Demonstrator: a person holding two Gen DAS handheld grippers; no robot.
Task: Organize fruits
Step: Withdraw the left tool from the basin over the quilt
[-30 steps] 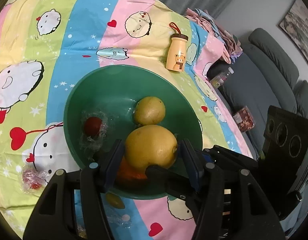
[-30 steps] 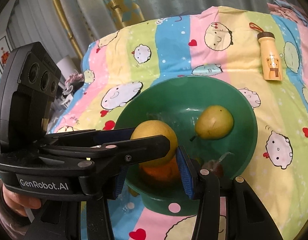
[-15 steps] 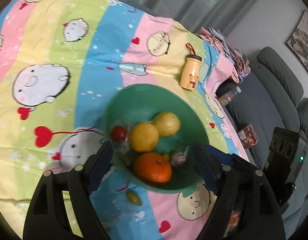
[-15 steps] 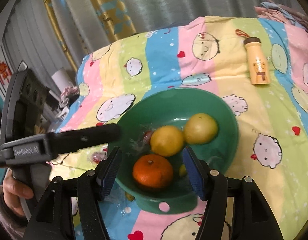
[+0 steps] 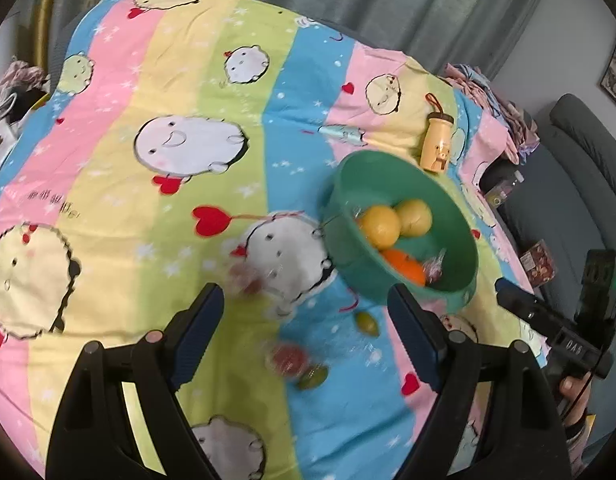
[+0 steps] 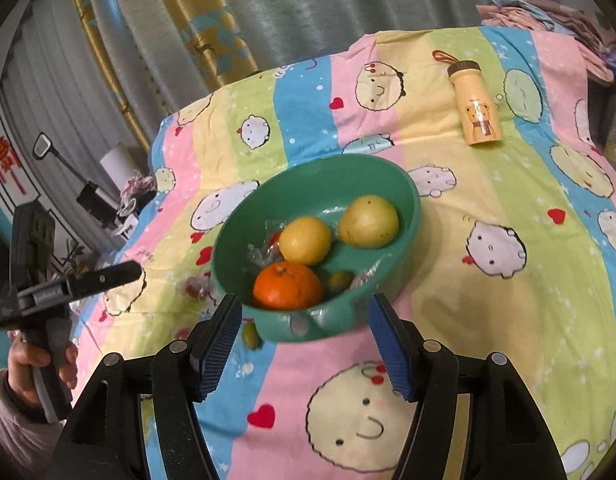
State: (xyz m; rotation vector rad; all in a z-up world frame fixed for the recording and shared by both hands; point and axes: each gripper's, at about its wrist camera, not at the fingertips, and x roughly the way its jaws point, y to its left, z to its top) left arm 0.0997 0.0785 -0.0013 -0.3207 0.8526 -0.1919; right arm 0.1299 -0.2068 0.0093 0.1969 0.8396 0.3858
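Fruit is now sitting released in the green bowl (image 6: pixel 403 188): 1 second ago both grippers were clamped on it. Left gripper (image 5: pixel 306 336), empty, is standing apart, bowl at 1 o'clock. Right gripper (image 6: pixel 304 344), empty, is opening, orange (image 6: pixel 287 286) at 12 o'clock, just beyond its tips.

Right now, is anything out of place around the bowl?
Yes. Several small fruits lie loose on the bedsheet outside the green bowl: a small green fruit by its near rim, another green one, and plastic-wrapped red fruits on the cloth. The bear-print bottle lies tipped on its side.
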